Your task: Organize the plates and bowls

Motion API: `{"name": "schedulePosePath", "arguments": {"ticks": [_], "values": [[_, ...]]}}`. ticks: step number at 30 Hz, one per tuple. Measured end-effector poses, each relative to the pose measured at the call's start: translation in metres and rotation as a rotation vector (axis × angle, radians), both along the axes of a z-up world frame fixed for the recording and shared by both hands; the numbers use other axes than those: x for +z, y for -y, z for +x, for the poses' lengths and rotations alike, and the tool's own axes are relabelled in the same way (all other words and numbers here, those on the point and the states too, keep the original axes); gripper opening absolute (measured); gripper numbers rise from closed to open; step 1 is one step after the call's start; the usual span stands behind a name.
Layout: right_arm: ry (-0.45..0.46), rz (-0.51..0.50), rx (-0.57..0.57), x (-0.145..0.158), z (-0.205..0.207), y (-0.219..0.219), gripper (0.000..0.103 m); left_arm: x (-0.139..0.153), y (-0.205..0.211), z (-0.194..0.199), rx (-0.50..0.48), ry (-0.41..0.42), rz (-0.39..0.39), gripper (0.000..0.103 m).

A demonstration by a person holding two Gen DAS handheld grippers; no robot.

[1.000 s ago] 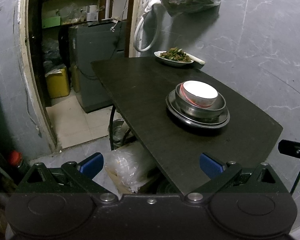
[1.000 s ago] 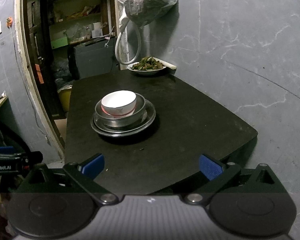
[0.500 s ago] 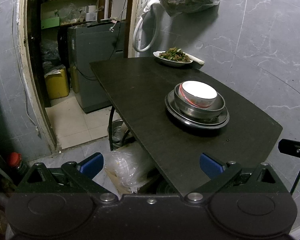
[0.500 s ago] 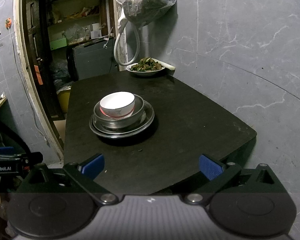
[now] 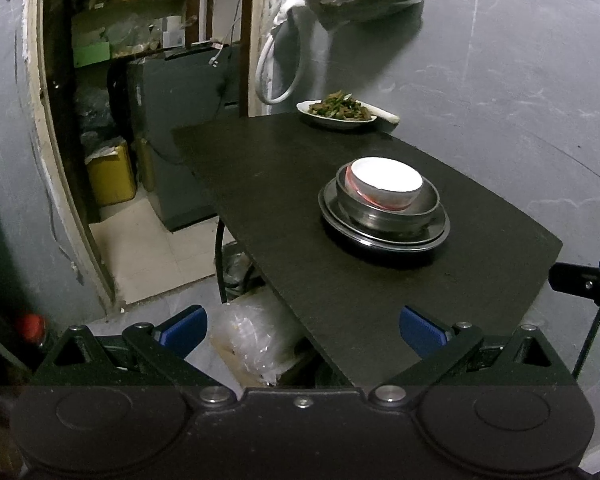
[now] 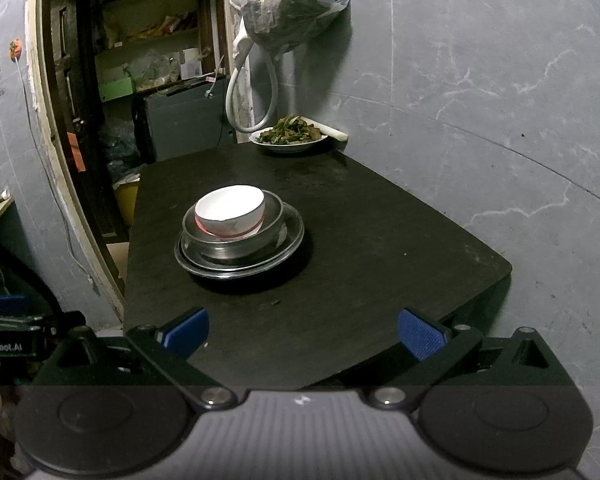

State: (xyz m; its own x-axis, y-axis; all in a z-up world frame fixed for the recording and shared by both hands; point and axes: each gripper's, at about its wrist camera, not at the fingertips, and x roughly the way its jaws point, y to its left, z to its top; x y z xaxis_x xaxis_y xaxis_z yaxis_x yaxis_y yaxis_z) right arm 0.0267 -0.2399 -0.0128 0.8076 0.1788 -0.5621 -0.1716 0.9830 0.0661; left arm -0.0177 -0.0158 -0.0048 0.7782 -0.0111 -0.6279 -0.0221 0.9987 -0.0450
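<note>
A dark, matte black table [image 6: 359, 240] stands against a grey marbled wall [image 6: 479, 100]; near the middle of the tabletop sits one neat stack of dishes, well apart from both tools. At the bottom of the stack lie wide metal plates [image 6: 288, 244], more than one rim showing; a steel bowl [image 6: 274, 220] rests inside them; a white bowl [image 6: 230, 208] with a reddish band near its base sits nested in the steel bowl, slightly tilted. From the left wrist view the same stack appears to the right of centre: the metal plates [image 5: 383, 236], the steel bowl [image 5: 387, 212] and the white bowl [image 5: 385, 184]. The left gripper [image 5: 301, 328] hovers off the near left corner of the table [image 5: 284, 184], its blue-padded fingers [image 5: 182, 326] spread wide with nothing between them; the right gripper [image 6: 301, 328] hangs over the near edge, its blue-padded fingers [image 6: 421, 332] likewise spread wide and holding nothing (each tool shows at the edge of the other's view). At the far corner by the wall sits a white plate of cooked greens [image 6: 290, 136], with a pale stalk just beside it; above it a clear plastic bag [image 6: 292, 4] of dark contents hangs on the wall beside a looped white hose [image 6: 252, 96]. To the left an open doorway shows cluttered shelves [image 6: 148, 40], a grey cabinet [image 6: 184, 120] and a yellow container [image 5: 110, 176] on a tiled floor.
</note>
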Motion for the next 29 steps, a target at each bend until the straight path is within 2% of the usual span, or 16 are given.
{"name": "schedulePosePath", "arguments": {"ticks": [15, 29], "values": [[-0.011, 0.013, 0.014, -0.003, -0.001, 0.005, 0.103, 0.000, 0.003, -0.003, 0.001, -0.019, 0.015, 0.102], [-0.040, 0.025, 0.013, -0.012, 0.005, 0.011, 0.103, -0.006, 0.010, 0.003, -0.039, -0.038, 0.033, 0.102]]}}
